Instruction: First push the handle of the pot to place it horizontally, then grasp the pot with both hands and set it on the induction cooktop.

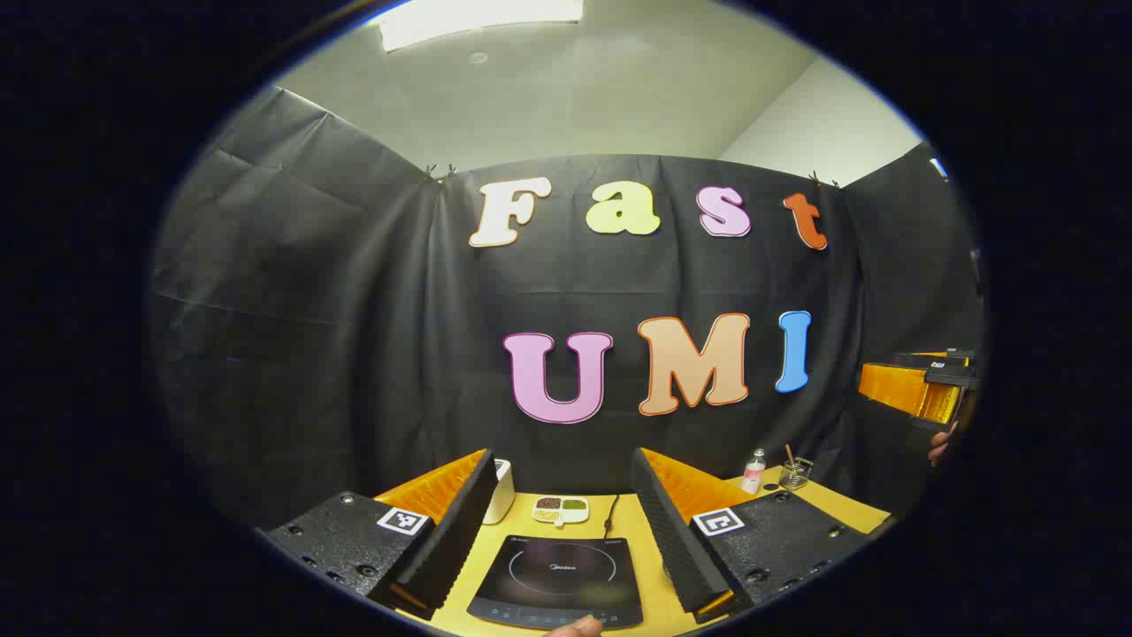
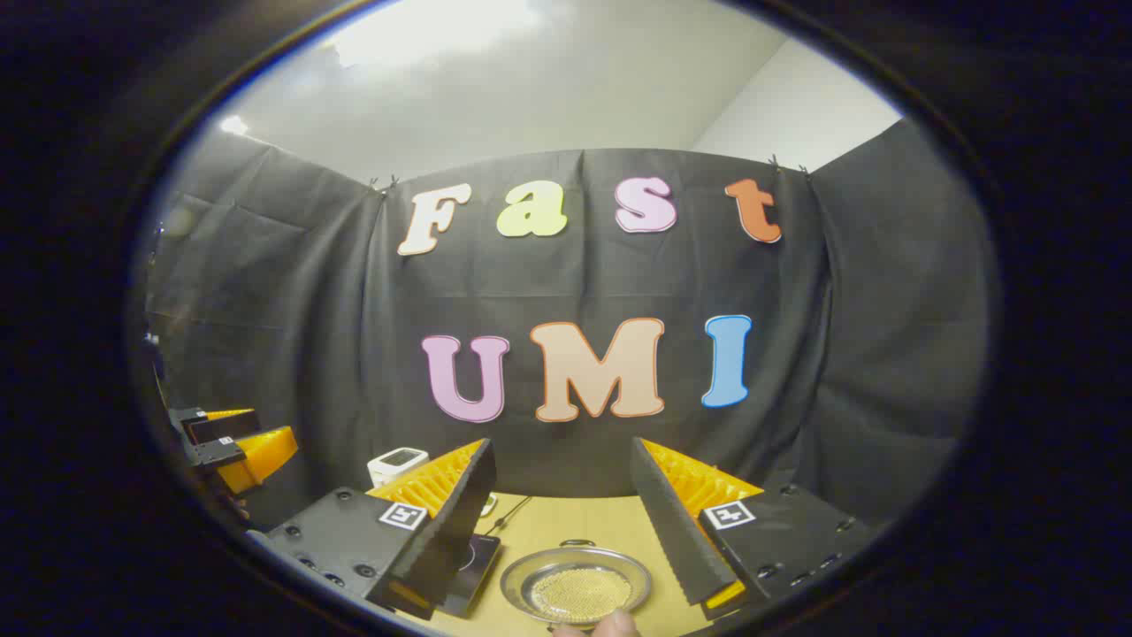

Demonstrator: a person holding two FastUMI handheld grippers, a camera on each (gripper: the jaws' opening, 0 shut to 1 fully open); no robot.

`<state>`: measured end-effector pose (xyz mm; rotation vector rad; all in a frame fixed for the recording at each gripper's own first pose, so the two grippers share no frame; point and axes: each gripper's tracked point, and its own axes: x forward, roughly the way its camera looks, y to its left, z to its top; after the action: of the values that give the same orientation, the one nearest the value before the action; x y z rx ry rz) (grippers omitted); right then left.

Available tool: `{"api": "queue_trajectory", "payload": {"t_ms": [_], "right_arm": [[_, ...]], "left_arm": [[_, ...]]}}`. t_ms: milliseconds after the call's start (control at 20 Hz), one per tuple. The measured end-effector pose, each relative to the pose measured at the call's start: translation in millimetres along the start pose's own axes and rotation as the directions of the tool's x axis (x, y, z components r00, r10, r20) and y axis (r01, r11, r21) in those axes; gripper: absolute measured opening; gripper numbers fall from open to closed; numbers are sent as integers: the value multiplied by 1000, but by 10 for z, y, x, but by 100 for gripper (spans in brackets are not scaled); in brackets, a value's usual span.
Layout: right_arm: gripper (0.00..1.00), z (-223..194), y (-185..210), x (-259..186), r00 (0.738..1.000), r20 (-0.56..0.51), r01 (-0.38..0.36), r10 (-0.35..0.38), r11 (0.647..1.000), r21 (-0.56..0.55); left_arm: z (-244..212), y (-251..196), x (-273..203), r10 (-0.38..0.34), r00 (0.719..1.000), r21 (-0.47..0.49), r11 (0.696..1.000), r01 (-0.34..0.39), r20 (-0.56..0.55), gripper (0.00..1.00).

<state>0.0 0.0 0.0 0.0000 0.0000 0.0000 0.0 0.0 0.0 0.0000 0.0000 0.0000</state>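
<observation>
Both tongs stand apart, holding nothing: left tongs (image 1: 559,531) above the induction cooktop (image 1: 557,579), right tongs (image 2: 562,522) above the pot (image 2: 575,586). Pot: shallow metal pan near the counter's (image 2: 548,522) front edge, just right of the cooktop. Probably light, stiff, slippery at the rim; its small loop handle (image 2: 577,542) offers purchase. Counter pale wood; black cloth walls.

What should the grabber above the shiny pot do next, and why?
Probably lower the right gripper toward the pot and nudge its handle sideways. Both grippers hang open above the table, touching nothing. The pot sits beside the induction cooktop, not on it, so the handle push comes first. Which way that small handle lies is hard to tell.
</observation>
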Motion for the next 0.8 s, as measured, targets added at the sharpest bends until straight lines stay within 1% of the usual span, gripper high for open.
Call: {"api": "queue_trajectory", "payload": {"t_ms": [150,250,350,450,600,800], "right_arm": [[97,-60,-123,-65,1000,-20,14,-14,1000,0],[97,-56,-145,-96,1000,-27,9,-10,1000,-3],[97,31,-172,-88,1000,-10,12,-12,1000,-8],[97,40,-163,-84,1000,-10,6,-6,1000,6],[97,102,-187,-83,1000,0,4,-4,1000,17],[97,118,-167,-93,1000,-1,-4,4,1000,14]], "left_arm": [[-66,-165,37,-26,999,-33,999,25,-26,93],[-78,-168,61,-22,999,-41,999,21,-32,93],[-52,-185,71,-15,999,-41,999,14,-36,93],[-58,-213,69,-16,999,-43,999,14,-42,93],[-6,-217,50,-7,999,-31,1000,5,-35,93],[97,-268,-14,-22,1000,3,1000,22,-12,93]]}}
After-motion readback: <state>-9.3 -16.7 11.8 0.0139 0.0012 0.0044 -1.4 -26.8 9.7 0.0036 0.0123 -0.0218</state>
